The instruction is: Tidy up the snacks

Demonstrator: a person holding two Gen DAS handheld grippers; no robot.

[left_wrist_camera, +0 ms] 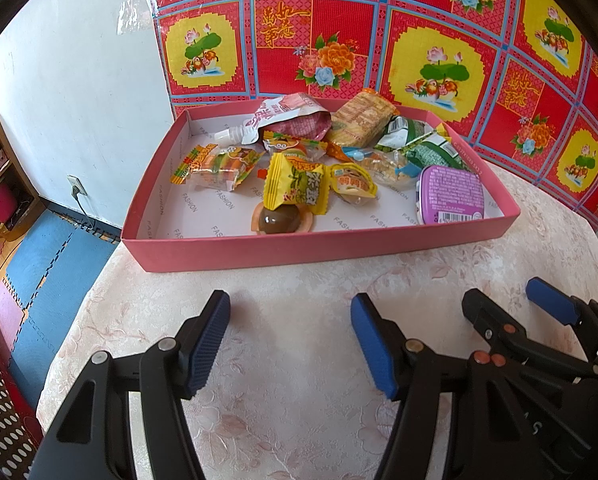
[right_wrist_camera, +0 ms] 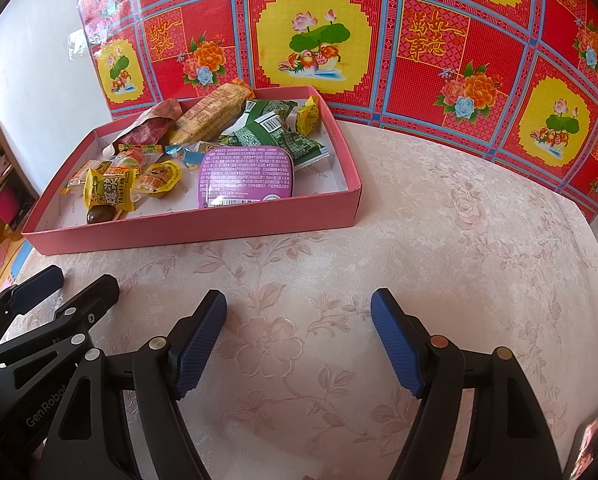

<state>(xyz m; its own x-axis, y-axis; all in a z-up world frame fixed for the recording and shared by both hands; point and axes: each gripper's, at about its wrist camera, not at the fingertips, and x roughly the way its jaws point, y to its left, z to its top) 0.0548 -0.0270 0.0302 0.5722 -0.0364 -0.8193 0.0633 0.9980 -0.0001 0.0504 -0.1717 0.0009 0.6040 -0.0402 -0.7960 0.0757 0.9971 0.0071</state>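
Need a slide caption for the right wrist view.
Right gripper open and empty over the floral tablecloth; snacks fill the pink tray.

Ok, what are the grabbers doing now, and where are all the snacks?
Left gripper and right gripper open, empty, over the table. Snacks all in the pink box, purple tin nearest the right gripper. Nothing in the way.

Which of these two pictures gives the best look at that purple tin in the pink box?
The right wrist view: the purple tin lies near the box's front wall, its printed face fully visible. In the left wrist view the tin sits at the box's right end, seen more slanted.
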